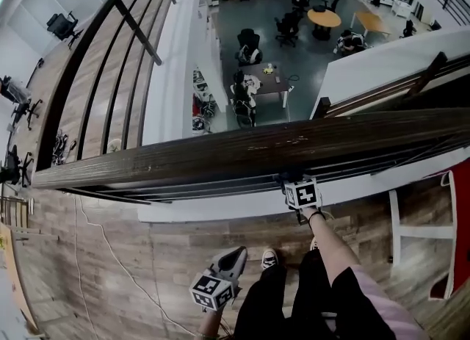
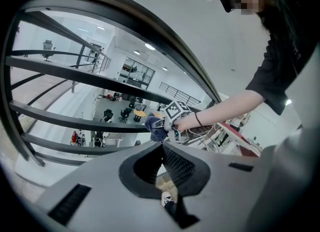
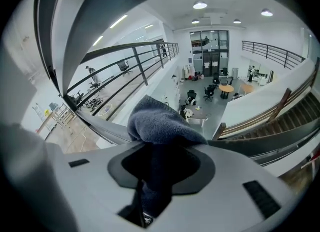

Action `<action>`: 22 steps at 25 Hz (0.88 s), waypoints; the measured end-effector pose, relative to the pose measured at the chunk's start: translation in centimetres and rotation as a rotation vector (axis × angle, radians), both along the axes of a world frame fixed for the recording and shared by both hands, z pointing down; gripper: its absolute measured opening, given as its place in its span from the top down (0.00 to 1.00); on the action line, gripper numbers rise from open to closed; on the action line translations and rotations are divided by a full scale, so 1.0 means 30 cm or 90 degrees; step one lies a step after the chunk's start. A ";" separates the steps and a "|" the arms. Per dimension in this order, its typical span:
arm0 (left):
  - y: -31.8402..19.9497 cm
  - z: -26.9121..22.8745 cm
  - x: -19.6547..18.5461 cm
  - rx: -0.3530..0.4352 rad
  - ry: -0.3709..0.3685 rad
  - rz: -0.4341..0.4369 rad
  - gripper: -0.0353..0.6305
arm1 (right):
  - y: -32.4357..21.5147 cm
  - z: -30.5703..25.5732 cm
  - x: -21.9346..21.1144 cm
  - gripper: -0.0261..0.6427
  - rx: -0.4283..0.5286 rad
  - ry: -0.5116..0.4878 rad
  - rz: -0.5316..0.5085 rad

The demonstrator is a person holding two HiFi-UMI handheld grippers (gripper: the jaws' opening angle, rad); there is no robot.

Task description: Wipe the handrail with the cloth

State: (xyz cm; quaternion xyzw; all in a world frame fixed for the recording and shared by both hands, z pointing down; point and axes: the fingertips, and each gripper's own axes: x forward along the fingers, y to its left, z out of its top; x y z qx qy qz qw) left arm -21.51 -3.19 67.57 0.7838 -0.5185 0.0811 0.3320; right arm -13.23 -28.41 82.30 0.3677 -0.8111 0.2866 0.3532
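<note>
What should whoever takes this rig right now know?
Right tongs: shut on the cloth, up at the near edge of the handrail, right of its middle.
Left tongs: shut, empty, held low and off the handrail.
Done: cloth is gripped and brought to the handrail. No wiped stretch can be told from the rest.
Left: run the cloth along the handrail, probably the whole length, keeping the right tongs closed.
</note>
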 end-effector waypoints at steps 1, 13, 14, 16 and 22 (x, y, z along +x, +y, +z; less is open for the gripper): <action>-0.027 -0.004 0.030 0.001 0.001 0.005 0.94 | -0.021 -0.005 0.046 0.81 0.001 0.002 0.005; -0.282 -0.011 0.458 -0.015 0.019 0.075 0.94 | -0.260 -0.022 0.632 0.81 -0.002 0.001 0.079; -0.307 -0.012 0.490 -0.015 0.022 0.077 0.94 | -0.284 -0.024 0.683 0.81 -0.001 0.002 0.084; -0.361 -0.010 0.559 -0.014 0.028 0.081 0.94 | -0.329 -0.020 0.791 0.81 0.000 0.006 0.095; -0.520 -0.014 0.784 -0.014 0.028 0.114 0.94 | -0.440 -0.015 1.119 0.81 -0.004 0.023 0.140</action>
